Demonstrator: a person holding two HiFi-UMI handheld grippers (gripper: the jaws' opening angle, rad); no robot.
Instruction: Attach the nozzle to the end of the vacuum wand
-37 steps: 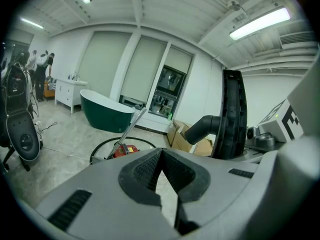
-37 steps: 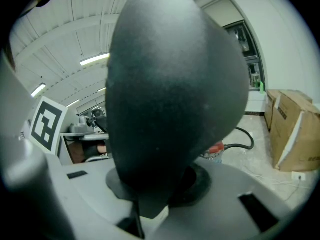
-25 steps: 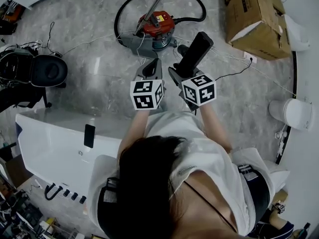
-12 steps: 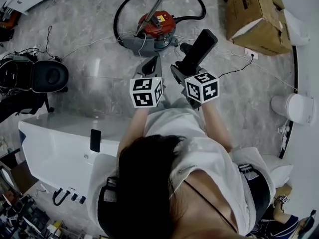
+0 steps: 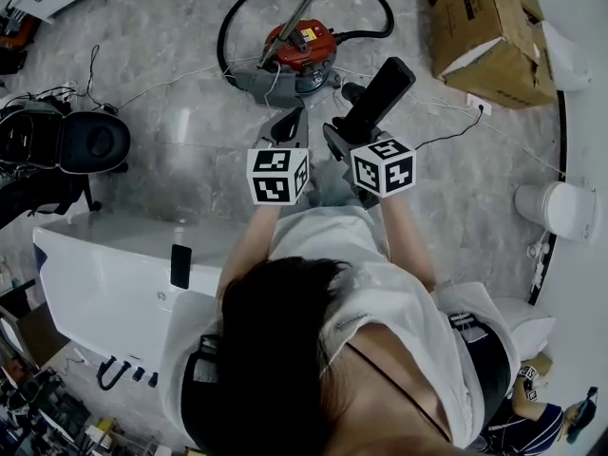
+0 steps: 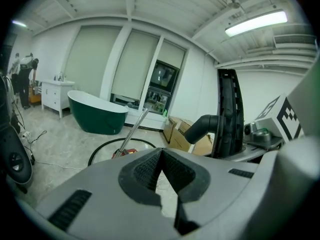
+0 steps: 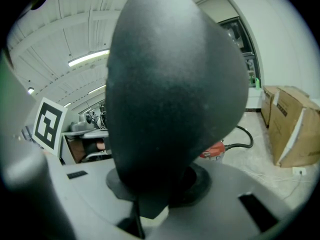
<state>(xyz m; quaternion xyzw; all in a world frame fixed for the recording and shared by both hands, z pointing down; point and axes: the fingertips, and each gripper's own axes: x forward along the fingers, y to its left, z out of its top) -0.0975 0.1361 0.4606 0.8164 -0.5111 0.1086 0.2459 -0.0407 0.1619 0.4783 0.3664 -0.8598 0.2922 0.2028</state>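
In the head view a red canister vacuum (image 5: pixel 302 48) stands on the marble floor, its metal wand (image 5: pixel 306 3) leaning away from it and a black hose (image 5: pixel 228 27) looping round. My right gripper (image 5: pixel 347 129) is shut on the black nozzle (image 5: pixel 378 96), which sticks out toward the vacuum. That nozzle (image 7: pixel 170 84) fills the right gripper view, held between the jaws of the right gripper (image 7: pixel 160 194). My left gripper (image 5: pixel 293 114) hangs beside it, shut and empty. Past the left gripper (image 6: pixel 161 154) show the wand (image 6: pixel 134 131) and the nozzle (image 6: pixel 227 114).
A cardboard box (image 5: pixel 489 31) lies at the upper right, a white toilet (image 5: pixel 556 207) at the right. A white bathtub (image 5: pixel 104 274) with a phone (image 5: pixel 180 266) on its rim stands at my left, a black seat (image 5: pixel 90 141) beyond it. Thin cables (image 5: pixel 456 136) cross the floor.
The view has shifted slightly. Both grippers keep nearly the same places relative to the vacuum, and the nozzle stays in the right gripper.
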